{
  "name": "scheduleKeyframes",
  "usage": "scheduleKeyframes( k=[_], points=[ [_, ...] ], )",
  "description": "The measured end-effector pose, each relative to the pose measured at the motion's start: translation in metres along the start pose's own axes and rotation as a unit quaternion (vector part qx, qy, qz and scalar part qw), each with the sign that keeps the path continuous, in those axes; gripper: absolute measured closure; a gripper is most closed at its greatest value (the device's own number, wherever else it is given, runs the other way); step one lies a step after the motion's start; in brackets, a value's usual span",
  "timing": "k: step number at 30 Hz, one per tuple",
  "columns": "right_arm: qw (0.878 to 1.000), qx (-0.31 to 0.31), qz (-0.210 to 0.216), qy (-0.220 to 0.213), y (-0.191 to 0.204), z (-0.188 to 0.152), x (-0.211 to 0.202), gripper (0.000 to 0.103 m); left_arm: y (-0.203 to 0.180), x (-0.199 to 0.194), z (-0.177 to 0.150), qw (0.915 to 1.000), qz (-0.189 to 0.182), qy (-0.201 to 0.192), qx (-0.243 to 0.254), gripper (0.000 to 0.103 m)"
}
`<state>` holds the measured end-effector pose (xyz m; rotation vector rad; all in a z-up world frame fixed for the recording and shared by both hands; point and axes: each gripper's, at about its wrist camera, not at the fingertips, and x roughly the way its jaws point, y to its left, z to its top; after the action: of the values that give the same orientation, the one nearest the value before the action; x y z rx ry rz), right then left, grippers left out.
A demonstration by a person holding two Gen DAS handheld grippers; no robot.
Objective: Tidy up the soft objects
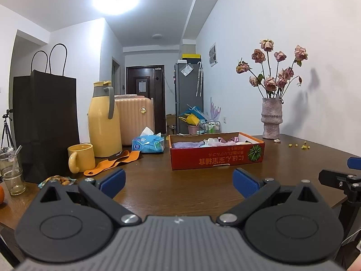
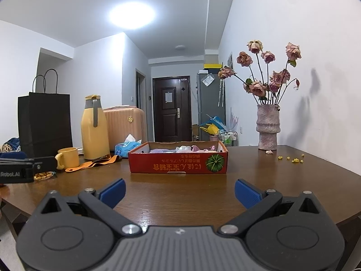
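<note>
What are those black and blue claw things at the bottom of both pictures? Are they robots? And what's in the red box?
They're grabbing tools a person holds, one in each hand. Each carries a camera looking out along its two blue fingers. One picture comes from the left gripper, the other from the right gripper. Both are open and hold nothing. Ahead on the wooden table is a red cardboard box with soft cloth things inside. Nearby stand a yellow jug, a yellow mug and a vase of dried roses.
</note>
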<state>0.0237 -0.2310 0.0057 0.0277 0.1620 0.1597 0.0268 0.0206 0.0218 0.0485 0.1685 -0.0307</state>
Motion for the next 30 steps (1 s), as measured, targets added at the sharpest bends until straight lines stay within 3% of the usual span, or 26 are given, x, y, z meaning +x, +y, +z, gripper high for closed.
scheduleKeyframes(
  k=[30],
  points=[
    [1.000,0.006,-0.009,0.010,-0.0018,-0.0018,0.0018,0.000,-0.0002,0.0004,-0.0012,1.0000,-0.002,0.002,0.002,0.000]
  ],
)
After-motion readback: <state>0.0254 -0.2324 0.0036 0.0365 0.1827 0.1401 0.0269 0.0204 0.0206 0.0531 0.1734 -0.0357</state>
